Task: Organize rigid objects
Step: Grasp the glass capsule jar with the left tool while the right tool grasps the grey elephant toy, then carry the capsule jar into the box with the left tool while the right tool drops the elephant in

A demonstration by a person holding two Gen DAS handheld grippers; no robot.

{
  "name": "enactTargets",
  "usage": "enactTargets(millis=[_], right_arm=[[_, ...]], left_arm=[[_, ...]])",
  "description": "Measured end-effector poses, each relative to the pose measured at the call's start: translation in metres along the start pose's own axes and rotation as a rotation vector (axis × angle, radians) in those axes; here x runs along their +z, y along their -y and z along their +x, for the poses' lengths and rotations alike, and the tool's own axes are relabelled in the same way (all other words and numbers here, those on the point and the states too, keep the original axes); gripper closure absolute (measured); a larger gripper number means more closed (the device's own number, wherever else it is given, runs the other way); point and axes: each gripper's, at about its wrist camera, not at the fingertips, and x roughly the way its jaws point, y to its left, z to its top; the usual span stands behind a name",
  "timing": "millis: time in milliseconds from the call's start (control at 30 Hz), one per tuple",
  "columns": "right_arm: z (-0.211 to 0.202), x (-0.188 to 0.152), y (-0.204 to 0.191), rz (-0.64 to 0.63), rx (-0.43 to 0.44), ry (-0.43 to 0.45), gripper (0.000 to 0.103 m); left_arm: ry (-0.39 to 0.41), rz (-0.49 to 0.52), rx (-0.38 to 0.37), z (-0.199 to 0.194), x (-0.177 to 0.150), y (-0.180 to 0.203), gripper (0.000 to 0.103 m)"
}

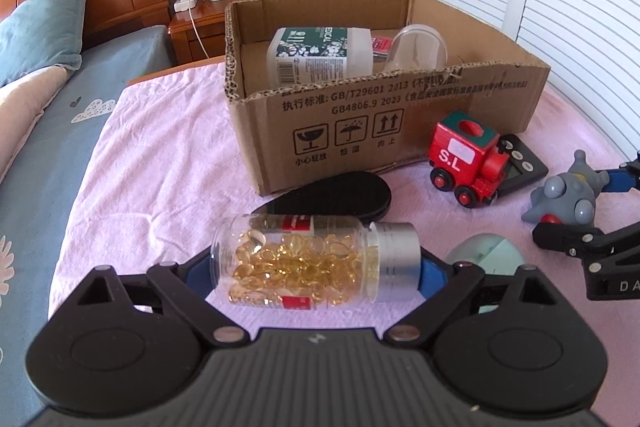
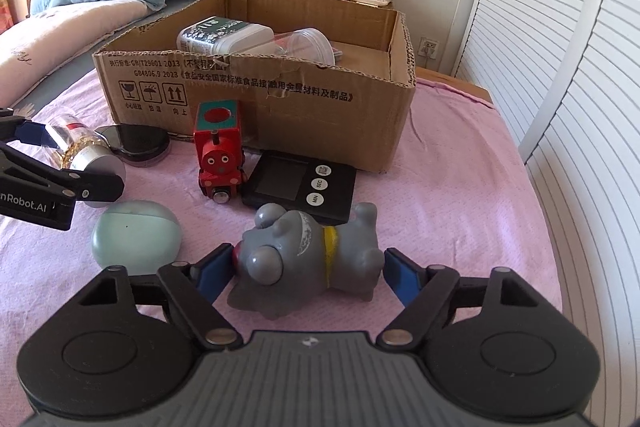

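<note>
Your left tongs (image 1: 316, 269) pinch capsule bottle (image 1: 308, 261); right tongs (image 2: 308, 273) spread around dog toy (image 2: 308, 259); cardboard box (image 2: 256, 83) near, pink bedspread (image 2: 460, 187).

In box (image 2: 256, 95): bottle (image 2: 218, 35), cup (image 2: 308, 47).
Before box: toy train (image 2: 219, 155), timer (image 2: 300, 183), case (image 2: 136, 143).
Nearer than train: toy dog (image 2: 308, 255), pill jar (image 1: 304, 263).

— Access to cardboard box (image 2: 256, 95)?
— Open from above; right half of floor bare, left half taken by white bottle (image 2: 224, 37) and clear cup (image 2: 310, 47).
— Ground in front?
— Crowded. Red toy train (image 2: 220, 151), black timer (image 2: 300, 183) and black oval case (image 2: 136, 143) close against near wall.
— Free lanes?
— Bare pink cloth (image 2: 460, 187) right of timer, wide; likewise left of box in left wrist view.
</note>
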Motion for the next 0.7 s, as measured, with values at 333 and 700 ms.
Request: enactTargets(millis=[333, 700], right_arm=[[-0.011, 0.003, 0.0, -0.025, 0.044, -0.025, 0.027], [-0.039, 0.017, 0.013, -0.046, 0.075, 0.009, 0.027]], left_arm=[[-0.068, 0.057, -0.017, -0.018, 0.009, -0.001, 0.01], [0.039, 0.129, -0.053, -0.06, 0.058, 0.006, 0.01]])
